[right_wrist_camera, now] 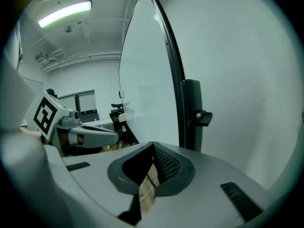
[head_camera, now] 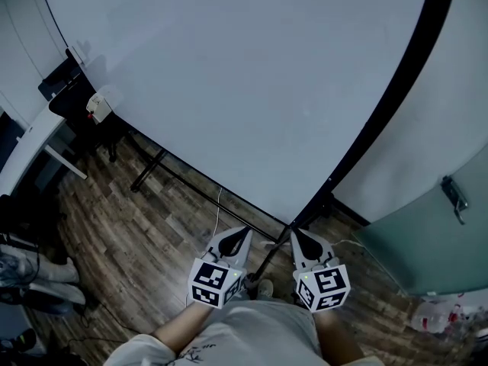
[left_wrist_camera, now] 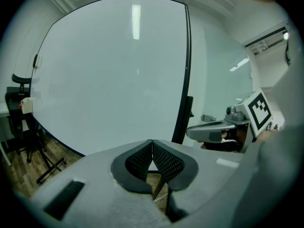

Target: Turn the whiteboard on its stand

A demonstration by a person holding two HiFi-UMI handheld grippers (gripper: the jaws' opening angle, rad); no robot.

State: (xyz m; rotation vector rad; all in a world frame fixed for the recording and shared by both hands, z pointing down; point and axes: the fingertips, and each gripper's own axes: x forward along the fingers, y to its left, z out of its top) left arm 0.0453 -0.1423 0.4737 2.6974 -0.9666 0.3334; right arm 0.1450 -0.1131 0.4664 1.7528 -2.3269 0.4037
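Note:
A large whiteboard (head_camera: 244, 75) in a black frame fills the upper head view, leaning on its stand. The stand's black side post (head_camera: 381, 105) runs down to the floor just ahead of me. My left gripper (head_camera: 242, 233) and right gripper (head_camera: 296, 235) hang side by side below the board's lower right corner, touching nothing. In the left gripper view the left gripper (left_wrist_camera: 152, 142) has its jaws meeting at the tips, the board (left_wrist_camera: 109, 80) beyond. In the right gripper view the right gripper (right_wrist_camera: 153, 145) is shut and empty, facing the post (right_wrist_camera: 190, 113) and its clamp knob (right_wrist_camera: 203, 118).
The stand's low foot bars (head_camera: 198, 185) cross the wooden floor under the board. A black chair (head_camera: 69, 90) and a white desk (head_camera: 30, 143) stand at the left. At the right, a greenish door with a handle (head_camera: 455, 197). Shoes (head_camera: 46, 269) lie at the left edge.

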